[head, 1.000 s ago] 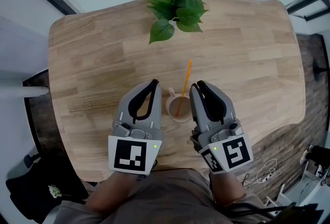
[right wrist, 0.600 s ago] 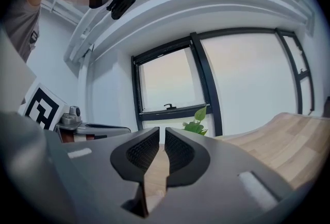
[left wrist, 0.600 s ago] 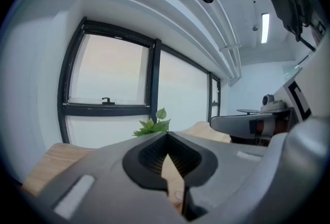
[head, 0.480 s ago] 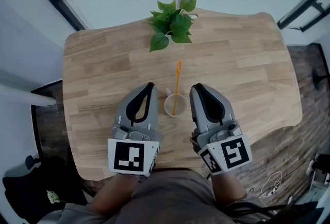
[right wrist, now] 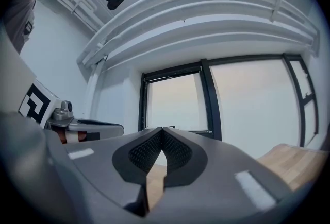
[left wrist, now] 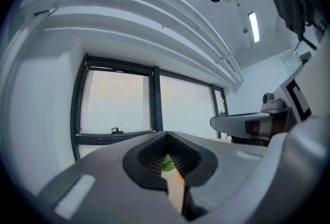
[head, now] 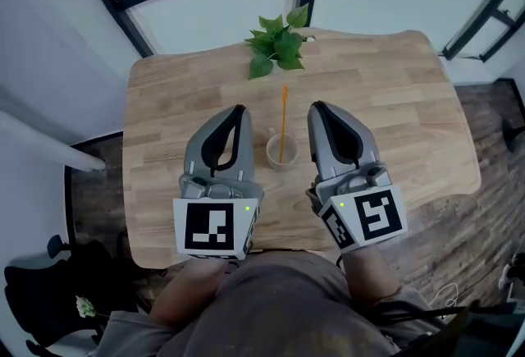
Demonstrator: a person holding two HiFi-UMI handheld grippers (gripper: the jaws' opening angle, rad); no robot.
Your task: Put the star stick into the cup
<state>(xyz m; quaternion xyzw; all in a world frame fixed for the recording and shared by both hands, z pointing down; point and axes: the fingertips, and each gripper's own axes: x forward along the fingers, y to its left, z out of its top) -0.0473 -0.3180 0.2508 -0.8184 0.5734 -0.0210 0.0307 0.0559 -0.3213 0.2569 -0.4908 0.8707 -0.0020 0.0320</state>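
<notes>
In the head view the star stick (head: 283,119) is too thin for its star to be made out, and its lower end is hidden inside the cup (head: 280,157). The person's body covers the near edge of the bench (head: 394,101). In the left gripper view the left hand-held gripper (left wrist: 166,136) hides the cup, leaving only slivers of plant (left wrist: 167,165) and stick in its slit.

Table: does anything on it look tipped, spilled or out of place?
Nothing stands out. The cup stands upright with the stick leaning in it, the plant is upright at the far edge of the table, and nothing is spilled.
</notes>
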